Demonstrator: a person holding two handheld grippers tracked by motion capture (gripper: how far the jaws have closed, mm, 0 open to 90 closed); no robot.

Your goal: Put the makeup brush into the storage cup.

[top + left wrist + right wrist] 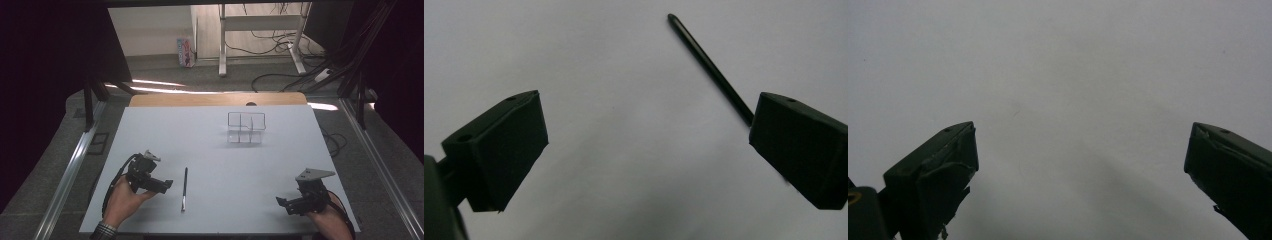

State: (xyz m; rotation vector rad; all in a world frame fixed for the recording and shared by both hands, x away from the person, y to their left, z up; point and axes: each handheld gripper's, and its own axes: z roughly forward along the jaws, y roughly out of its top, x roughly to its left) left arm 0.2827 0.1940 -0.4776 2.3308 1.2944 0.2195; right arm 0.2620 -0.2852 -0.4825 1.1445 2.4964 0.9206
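A slim black pen (184, 188) lies on the white table (215, 150), pointing roughly away from me, near the front left. My left gripper (166, 184) rests just left of it, held in a hand, jaws wide open and empty. In the left gripper view the pen (709, 65) runs diagonally and passes behind the right jaw; the left gripper (646, 150) has bare table between its jaws. My right gripper (281, 202) sits at the front right, open and empty. In the right gripper view the right gripper (1080, 170) faces plain table.
A clear plastic organiser (245, 127) with several compartments stands towards the back of the table, right of centre. A wooden board edge (215, 99) runs along the far side. Metal rails (70, 170) flank the table; cables lie on the floor beyond.
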